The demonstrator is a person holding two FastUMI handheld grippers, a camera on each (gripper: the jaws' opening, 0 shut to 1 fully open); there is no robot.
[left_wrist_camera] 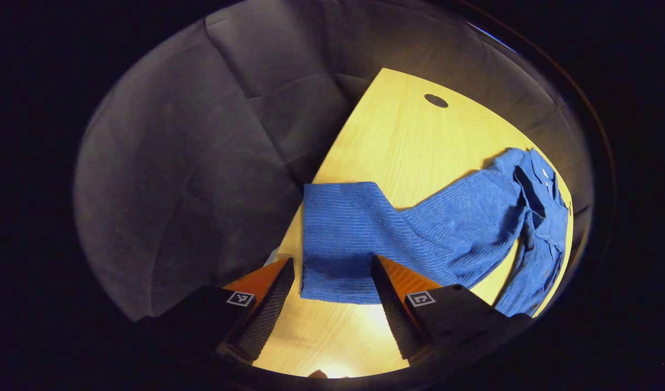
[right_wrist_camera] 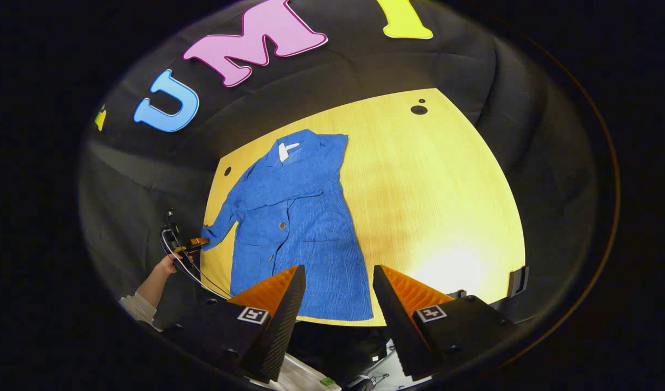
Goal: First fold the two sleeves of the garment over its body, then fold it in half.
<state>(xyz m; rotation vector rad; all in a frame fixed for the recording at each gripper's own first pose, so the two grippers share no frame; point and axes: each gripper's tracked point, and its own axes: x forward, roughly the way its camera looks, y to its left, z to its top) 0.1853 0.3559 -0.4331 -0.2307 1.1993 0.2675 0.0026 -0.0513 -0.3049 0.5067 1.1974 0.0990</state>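
While sleeve (left_wrist_camera: 337, 239) spread, whole garment (right_wrist_camera: 294, 217) beyond.

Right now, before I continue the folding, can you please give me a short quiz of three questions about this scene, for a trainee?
1. True or false: the right gripper is shut on the blue corduroy jacket.
2. Which part of the jacket lies between the open fingers of the left gripper? A: the collar. B: the sleeve end. C: the bottom hem.
3. Fill in: the jacket lies on a yellow wooden ____.

Key: 1 false; 2 B; 3 table.
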